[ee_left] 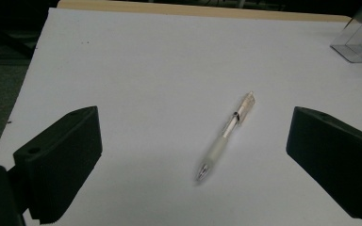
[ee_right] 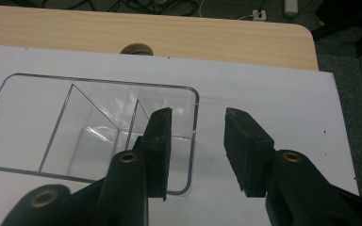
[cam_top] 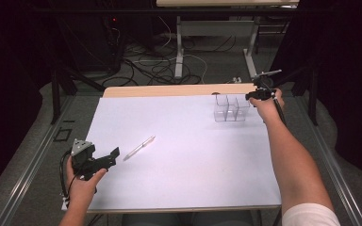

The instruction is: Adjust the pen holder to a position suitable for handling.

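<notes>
At the near left corner of the white surface [cam_top: 184, 155], the left hand-held gripper [cam_top: 104, 160] hovers low with its jaws spread wide and nothing between them, aimed toward the middle of the surface. Just beyond it lies a clear pen [cam_top: 140, 147], flat on the surface and slanting from near left to far right; in the left gripper view the pen [ee_left: 226, 135] sits between the two jaws but well ahead of them, untouched, its metal tip pointing back toward the hand-held gripper. Farther off, at the far right, stands a clear plastic organizer [cam_top: 231, 108] divided into compartments. The right hand-held gripper [cam_top: 256, 95] is at its right end. In the right gripper view one jaw reaches down inside the end compartment of the organizer [ee_right: 37, 117] and the other stands outside its end wall, the jaws partly open around the wall and not pressing on it.
</notes>
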A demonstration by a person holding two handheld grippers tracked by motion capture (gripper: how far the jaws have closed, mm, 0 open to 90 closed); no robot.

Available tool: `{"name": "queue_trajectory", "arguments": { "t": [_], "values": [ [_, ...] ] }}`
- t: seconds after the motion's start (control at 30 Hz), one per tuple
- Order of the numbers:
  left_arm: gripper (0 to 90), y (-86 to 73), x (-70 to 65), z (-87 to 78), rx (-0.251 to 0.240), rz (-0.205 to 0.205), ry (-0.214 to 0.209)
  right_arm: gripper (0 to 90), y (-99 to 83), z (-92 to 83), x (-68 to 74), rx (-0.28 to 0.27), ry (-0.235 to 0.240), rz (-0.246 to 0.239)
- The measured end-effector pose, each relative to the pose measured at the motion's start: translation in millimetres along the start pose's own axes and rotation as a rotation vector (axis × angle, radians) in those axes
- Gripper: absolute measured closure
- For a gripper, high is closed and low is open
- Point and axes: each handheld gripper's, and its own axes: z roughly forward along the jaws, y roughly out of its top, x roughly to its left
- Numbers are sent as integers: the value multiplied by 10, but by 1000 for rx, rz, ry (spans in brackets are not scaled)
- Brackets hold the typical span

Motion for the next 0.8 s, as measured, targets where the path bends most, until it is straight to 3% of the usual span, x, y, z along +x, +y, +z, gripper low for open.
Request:
{"name": "queue_trajectory", "arguments": {
  "t": [0.47, 0.8],
  "values": [
    [56, -8, 20, 10, 9, -11, 9, 709, -113, 186, -33, 63, 21, 24],
    [57, -6, 6, 11, 6, -5, 2, 771, -127, 280, 7, 86, -3, 1]
  ]
}}
